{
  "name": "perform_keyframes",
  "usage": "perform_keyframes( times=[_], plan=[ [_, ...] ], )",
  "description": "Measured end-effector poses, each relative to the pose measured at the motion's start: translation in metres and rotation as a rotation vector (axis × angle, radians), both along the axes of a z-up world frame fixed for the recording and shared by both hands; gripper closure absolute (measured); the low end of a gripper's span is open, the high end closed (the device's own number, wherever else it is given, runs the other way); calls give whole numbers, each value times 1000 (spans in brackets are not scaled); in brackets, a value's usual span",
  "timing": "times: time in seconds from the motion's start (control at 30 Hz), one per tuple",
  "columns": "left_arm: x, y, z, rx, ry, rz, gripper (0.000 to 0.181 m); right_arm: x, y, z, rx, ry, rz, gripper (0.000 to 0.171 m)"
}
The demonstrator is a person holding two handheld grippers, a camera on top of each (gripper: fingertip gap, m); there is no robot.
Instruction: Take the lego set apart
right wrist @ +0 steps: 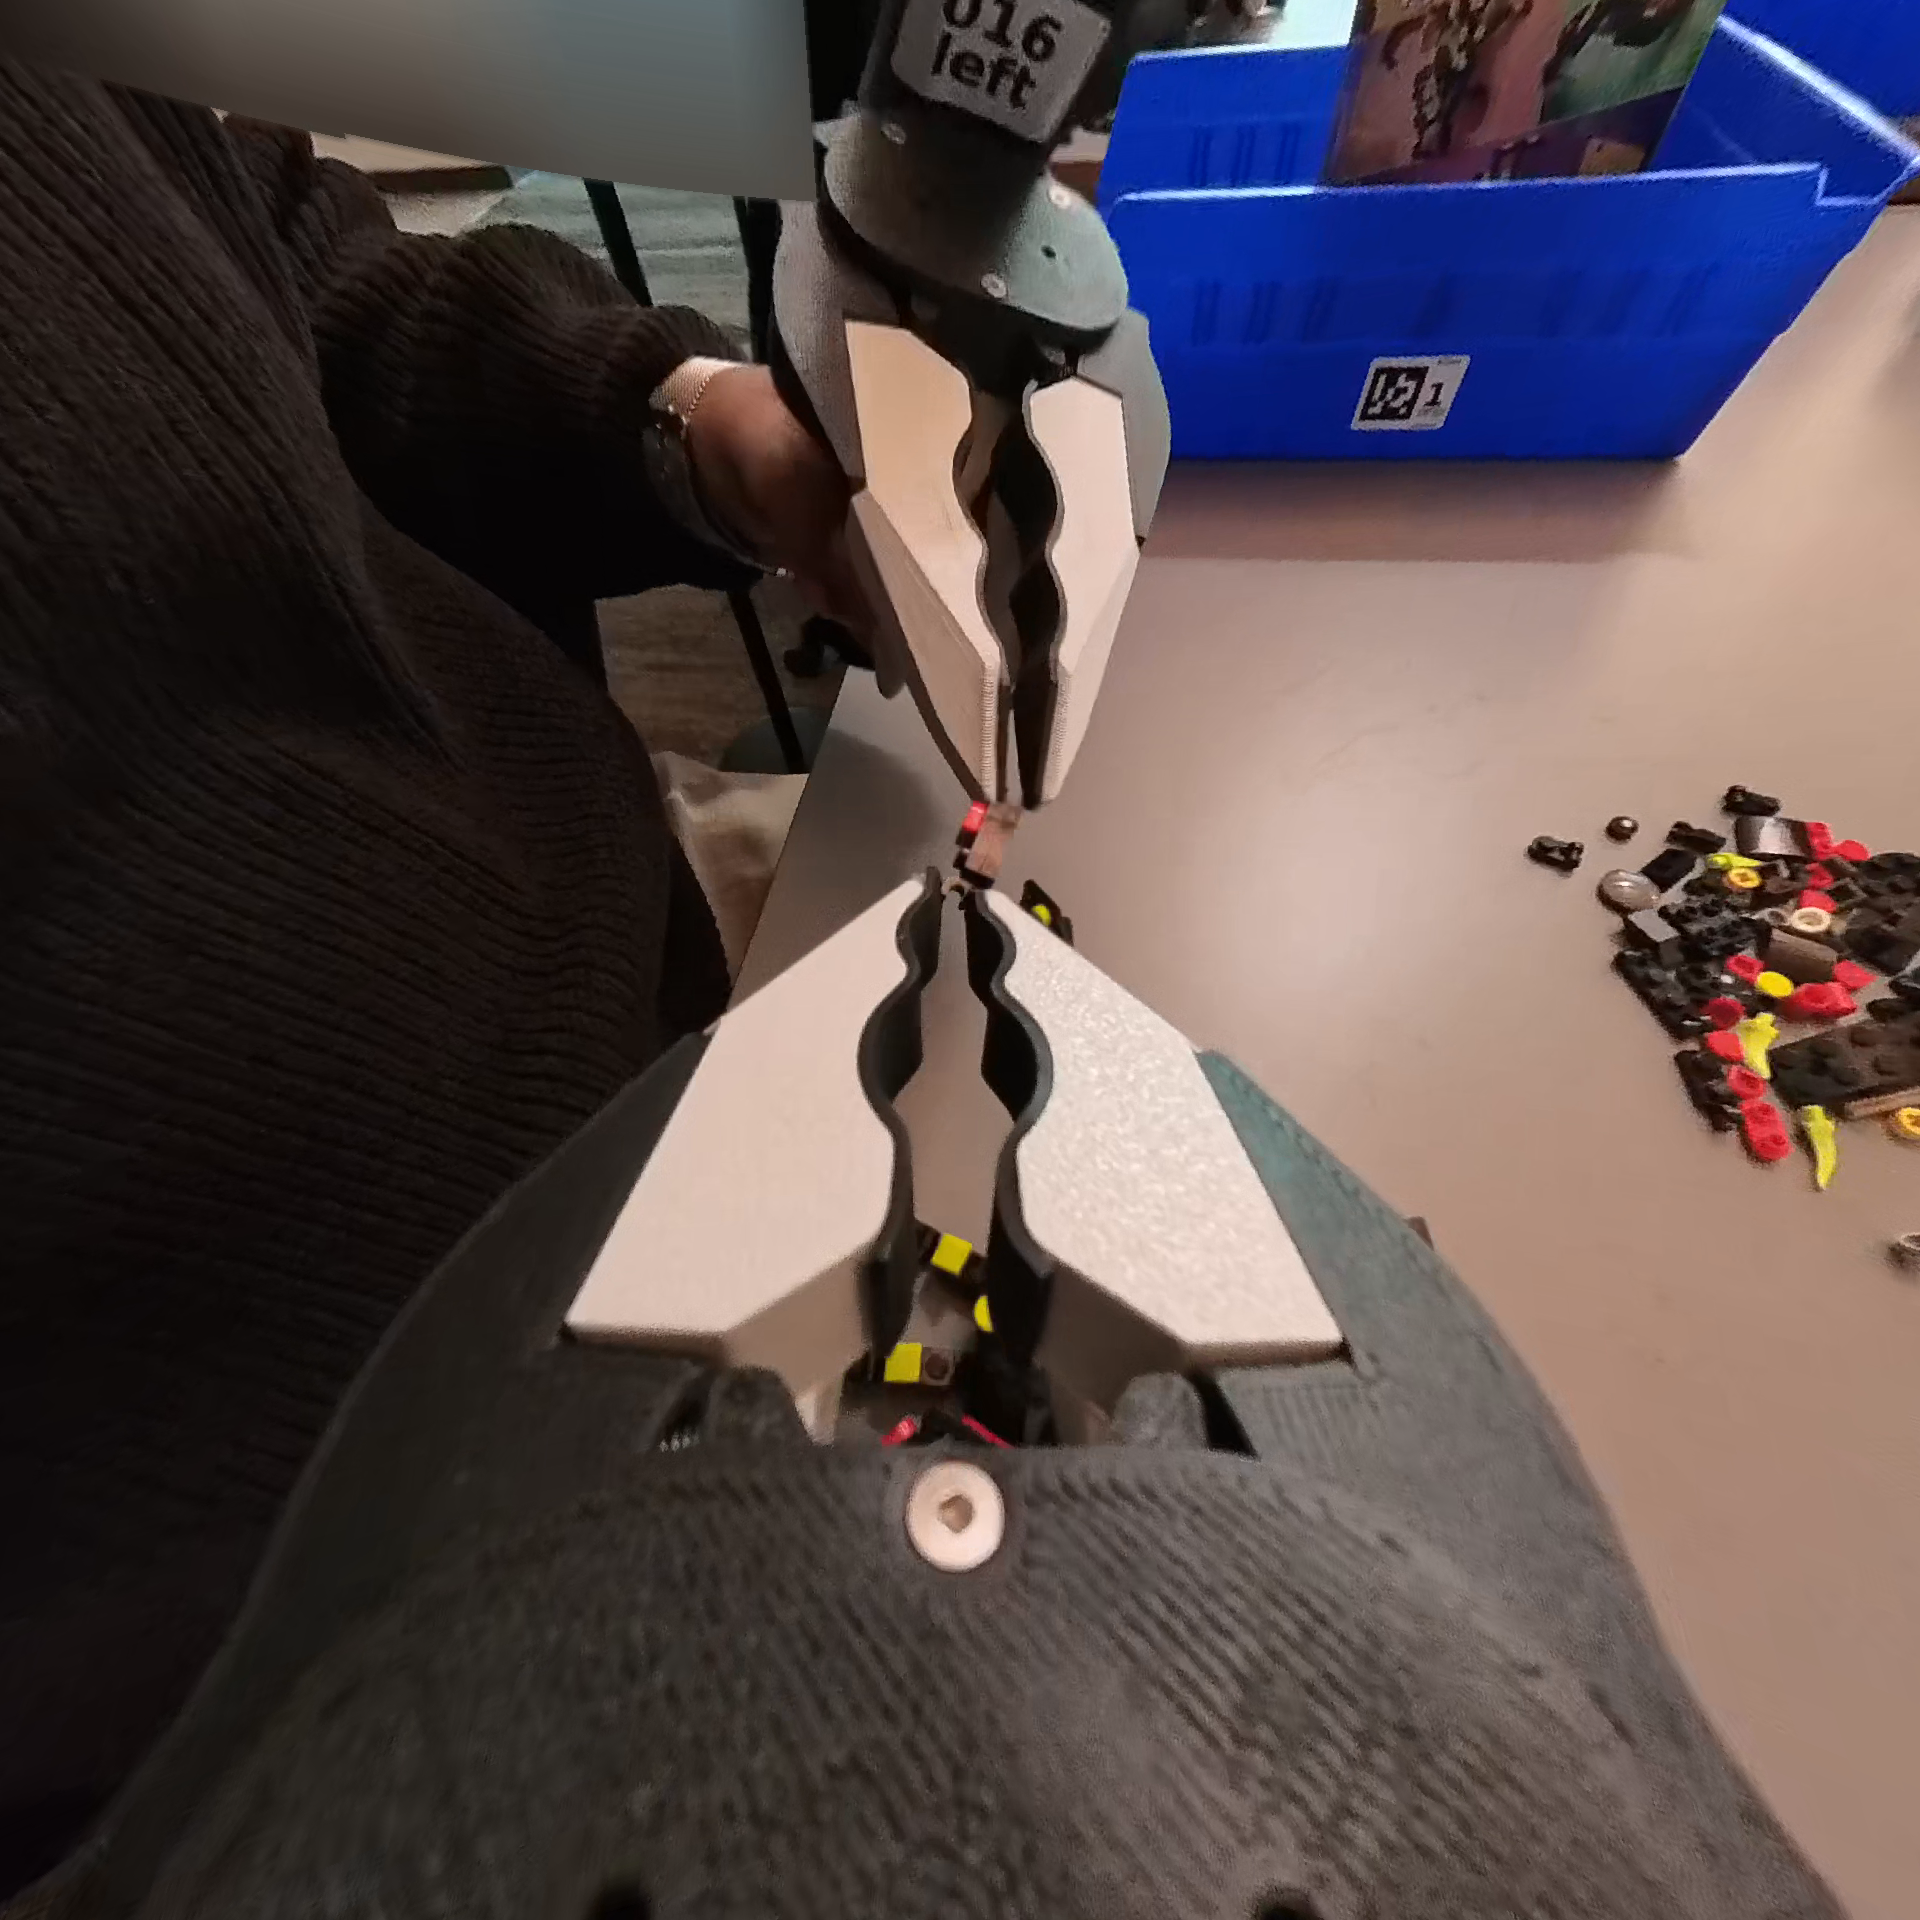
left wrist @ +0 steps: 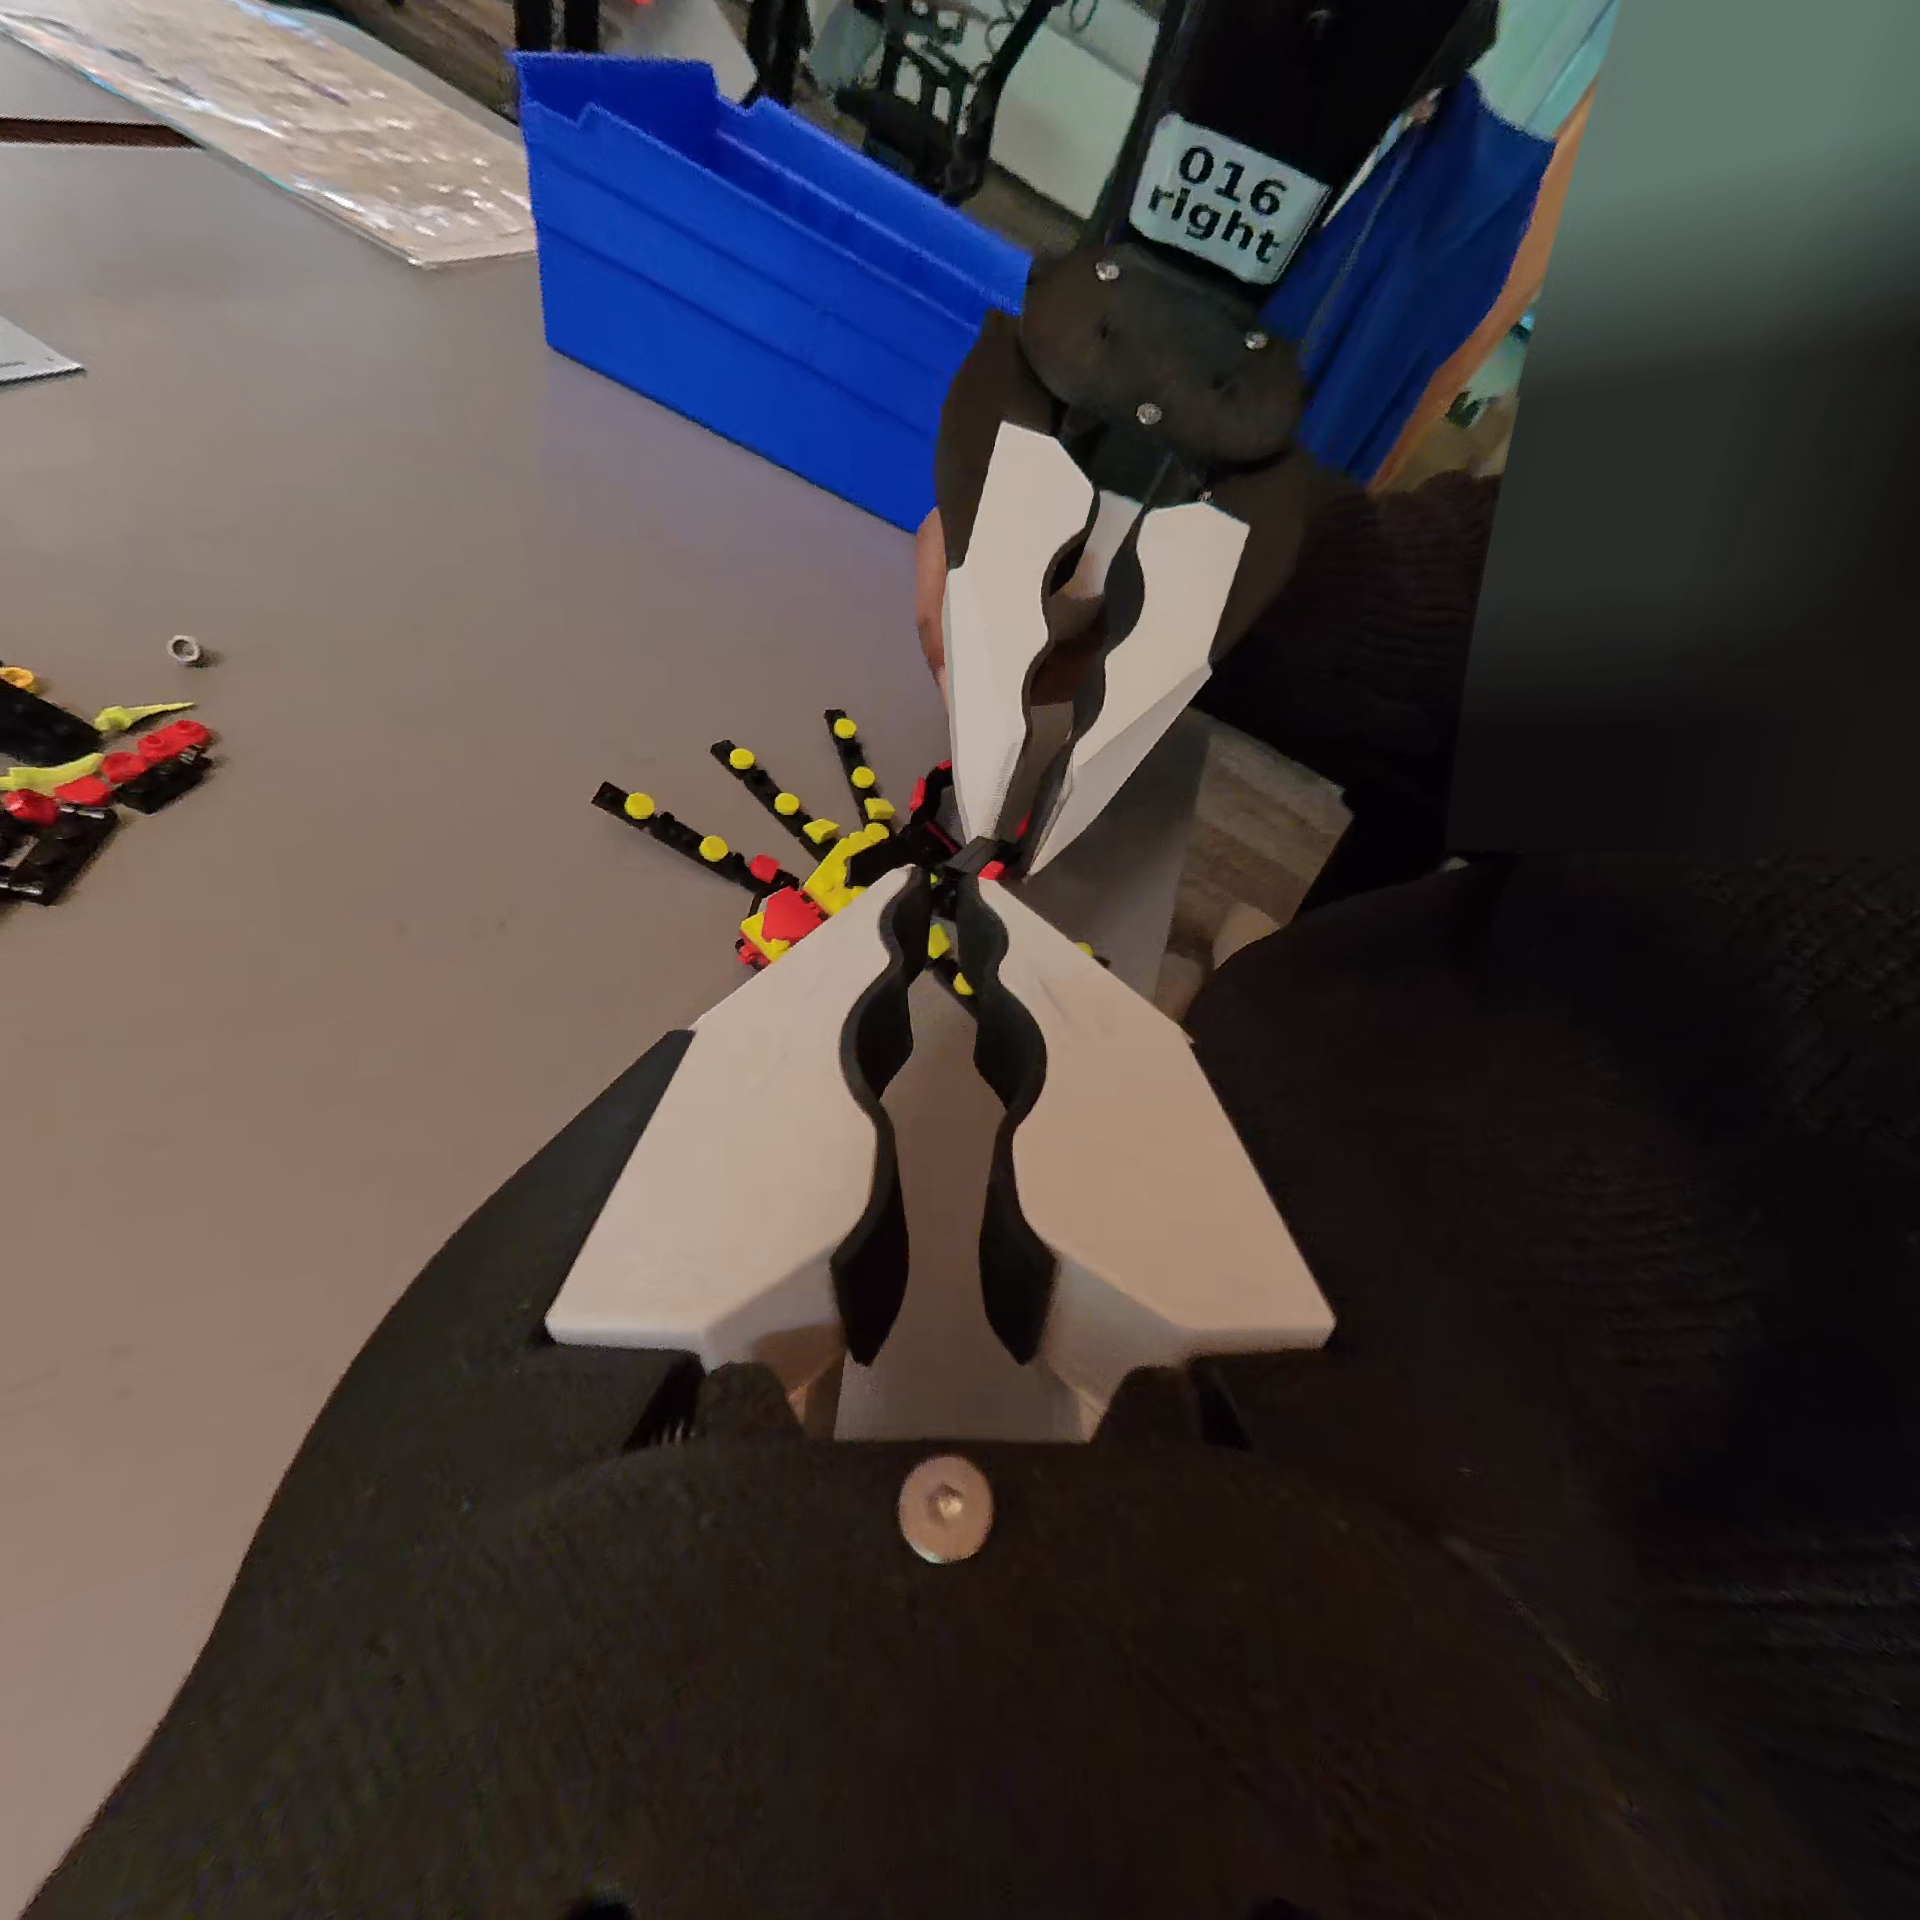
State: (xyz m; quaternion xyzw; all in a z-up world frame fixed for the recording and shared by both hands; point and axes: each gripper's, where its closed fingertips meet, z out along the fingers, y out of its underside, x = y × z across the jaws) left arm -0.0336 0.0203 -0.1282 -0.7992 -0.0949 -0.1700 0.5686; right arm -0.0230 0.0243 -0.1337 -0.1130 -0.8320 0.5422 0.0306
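Taking the blue bin (left wrist: 769, 270) as landmark: nearer than its left end lies a heap of loose red, black and yellow pieces (left wrist: 94, 790); nearer than its right end, the fan-shaped black-and-yellow lego remnant (left wrist: 790, 831) rests on the tabletop (left wrist: 416, 499). Just right of that remnant, held above it, the left tongs (left wrist: 935, 883) and right tongs (left wrist: 992, 836) meet tip to tip, each narrowed onto one end of a small black-and-red brick stack (right wrist: 977, 844). To split it well, I judge, keep both grips firm at the tips and bend or twist apart instead of pulling straight, so neither half slips out and drops.
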Motion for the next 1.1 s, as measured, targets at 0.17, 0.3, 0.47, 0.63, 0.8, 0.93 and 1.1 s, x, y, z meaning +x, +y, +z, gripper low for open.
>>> perform_keyframes(
  times=[0.17, 0.3, 0.47, 0.63, 0.8, 0.93, 1.1],
  plan=[
    [-8, 3, -15, -90, 120, 64, 181, 14, -11, 3, -50, -45, 81, 171],
    [-6, 5, -11, -56, 43, 46, 181, 7, -11, -26, 174, 100, 36, 171],
    [-35, -3, -21, -82, -14, 175, 181, -8, -2, -20, 101, 23, -38, 171],
    [-11, 2, -12, -9, -164, 32, 177, -14, 6, -20, 52, -35, -56, 171],
    [8, 5, -19, -39, -247, -71, 168, -8, 9, -25, 153, 162, 9, 171],
    [4, 5, -21, -35, -329, -50, 158, -4, 8, -35, 285, 337, 51, 171],
    [14, 3, -16, -15, -453, -125, 179, 13, -4, -19, 214, 440, 137, 171]
  ],
)
